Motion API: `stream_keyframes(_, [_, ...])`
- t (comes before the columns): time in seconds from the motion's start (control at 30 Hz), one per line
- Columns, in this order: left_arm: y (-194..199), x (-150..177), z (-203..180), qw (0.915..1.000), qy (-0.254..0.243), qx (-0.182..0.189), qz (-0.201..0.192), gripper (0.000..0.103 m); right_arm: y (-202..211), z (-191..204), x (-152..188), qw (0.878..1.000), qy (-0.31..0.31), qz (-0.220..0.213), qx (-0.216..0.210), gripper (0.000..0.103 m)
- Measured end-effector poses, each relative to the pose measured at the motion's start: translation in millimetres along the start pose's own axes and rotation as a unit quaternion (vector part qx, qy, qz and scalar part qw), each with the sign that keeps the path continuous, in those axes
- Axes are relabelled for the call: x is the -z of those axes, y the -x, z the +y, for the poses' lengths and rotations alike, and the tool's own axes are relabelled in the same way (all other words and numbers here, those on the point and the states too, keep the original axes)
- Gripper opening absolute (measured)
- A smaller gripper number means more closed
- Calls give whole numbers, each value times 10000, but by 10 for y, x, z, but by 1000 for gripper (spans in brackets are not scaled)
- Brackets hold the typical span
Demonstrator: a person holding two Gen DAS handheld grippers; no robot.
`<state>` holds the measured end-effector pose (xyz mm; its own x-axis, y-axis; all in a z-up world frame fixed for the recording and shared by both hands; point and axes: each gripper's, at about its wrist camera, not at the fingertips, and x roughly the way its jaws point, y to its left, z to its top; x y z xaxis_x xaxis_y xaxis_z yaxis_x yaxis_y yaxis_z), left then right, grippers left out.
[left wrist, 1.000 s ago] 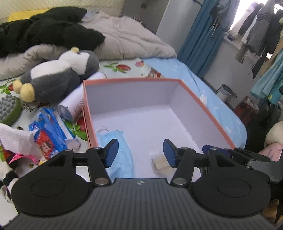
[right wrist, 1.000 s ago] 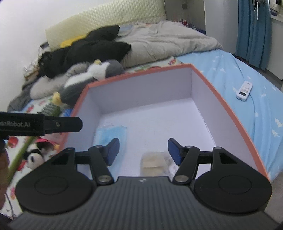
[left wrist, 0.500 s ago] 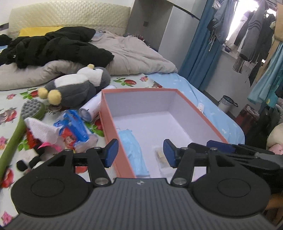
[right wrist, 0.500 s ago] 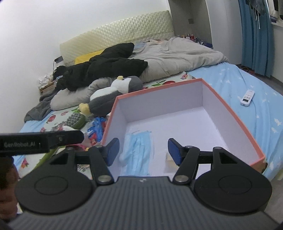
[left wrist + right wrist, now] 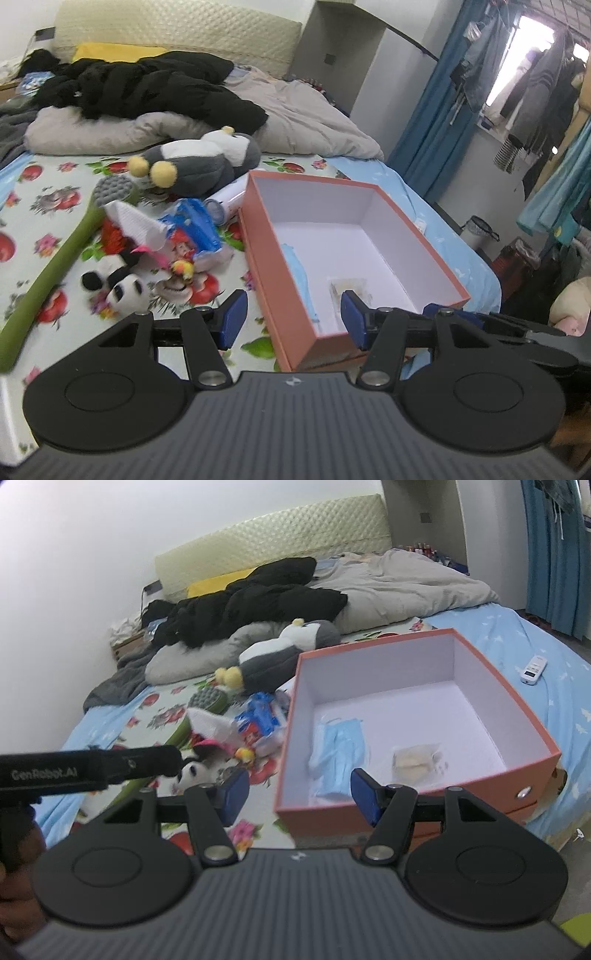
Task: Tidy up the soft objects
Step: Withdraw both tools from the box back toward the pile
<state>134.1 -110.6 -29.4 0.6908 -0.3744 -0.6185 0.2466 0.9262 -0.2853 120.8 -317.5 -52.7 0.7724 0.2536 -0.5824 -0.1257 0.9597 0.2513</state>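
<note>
While both grippers hover short of the orange box (image 5: 417,808), I take stock of what I have to work with. My left gripper (image 5: 290,319) stands about half open with nothing between its blue pads, and my right gripper (image 5: 295,794) is the same: parted, empty, touching nothing. The box sits on the bed with a blue face mask (image 5: 338,751) along its left wall and a small clear packet (image 5: 417,757) near the middle of its floor; the rest of it is bare. The soft things I have yet to sort lie in a loose heap to the left of the box: a grey and white plush penguin (image 5: 201,162) furthest back, a small panda plush (image 5: 118,286) nearest me, a white cloth (image 5: 135,223) and a blue crinkly packet (image 5: 192,230) between them, with a long green brush (image 5: 55,266) running alongside. I judge the panda to be the easy first pick: light, squashy, and it should give under the pads rather than slip, so I would pinch its body across the middle. The penguin looks too fat for these jaws; I would take it by a foot or a fold of fur and expect it to dangle. The cloth will drape, so I'd grab a bunched ridge.
</note>
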Motion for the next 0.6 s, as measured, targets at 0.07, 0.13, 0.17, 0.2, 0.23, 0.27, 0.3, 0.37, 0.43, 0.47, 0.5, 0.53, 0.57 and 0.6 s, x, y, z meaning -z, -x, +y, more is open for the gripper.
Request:
stream_keyframes(0.07, [140, 61, 35, 9999, 91, -25, -34, 62, 63, 64, 44, 10000, -18, 25, -1, 63])
stream_keyframes(0.13, [280, 130, 81, 9997, 197, -99, -70, 62, 128, 133, 93, 10000, 15, 43, -15, 63])
stream_keyframes(0.17, [349, 163, 114, 9995, 258, -141, -83, 62, 156, 173, 115, 10000, 61, 54, -18, 63])
stream_keyframes(0.2, [404, 192, 144, 9994, 300, -166, -86, 62, 185, 217, 138, 9999, 102, 65, -21, 63])
stream_keyframes(0.23, [466, 227, 170, 9992, 335, -205, -86, 62, 210, 256, 158, 9999, 123, 63, -32, 63])
stream_keyframes(0.27, [510, 244, 192, 9991, 351, -242, -89, 62, 231, 288, 176, 9999, 139, 58, -51, 63])
stream_keyframes(0.3, [566, 275, 217, 9989, 360, -291, -100, 62, 248, 330, 200, 9998, 169, 65, -87, 63])
stream_keyframes(0.37, [670, 323, 259, 9984, 397, -381, -118, 62, 260, 413, 230, 9996, 221, 93, -160, 63])
stream_keyframes(0.43, [778, 372, 320, 9978, 459, -458, -149, 62, 252, 511, 247, 9992, 269, 119, -256, 63])
stream_keyframes(0.47, [829, 393, 356, 9974, 490, -509, -165, 62, 241, 565, 249, 9990, 306, 127, -300, 63])
stream_keyframes(0.5, [888, 418, 396, 9968, 531, -573, -180, 62, 228, 624, 253, 9986, 363, 136, -352, 63])
stream_keyframes(0.53, [934, 437, 437, 9962, 576, -622, -196, 62, 213, 678, 256, 9982, 415, 141, -402, 63])
stream_keyframes(0.57, [994, 464, 491, 9955, 628, -669, -221, 62, 199, 726, 259, 9978, 456, 153, -452, 63])
stream_keyframes(0.6, [1038, 484, 537, 9948, 670, -727, -237, 62, 180, 780, 263, 9973, 496, 169, -506, 63])
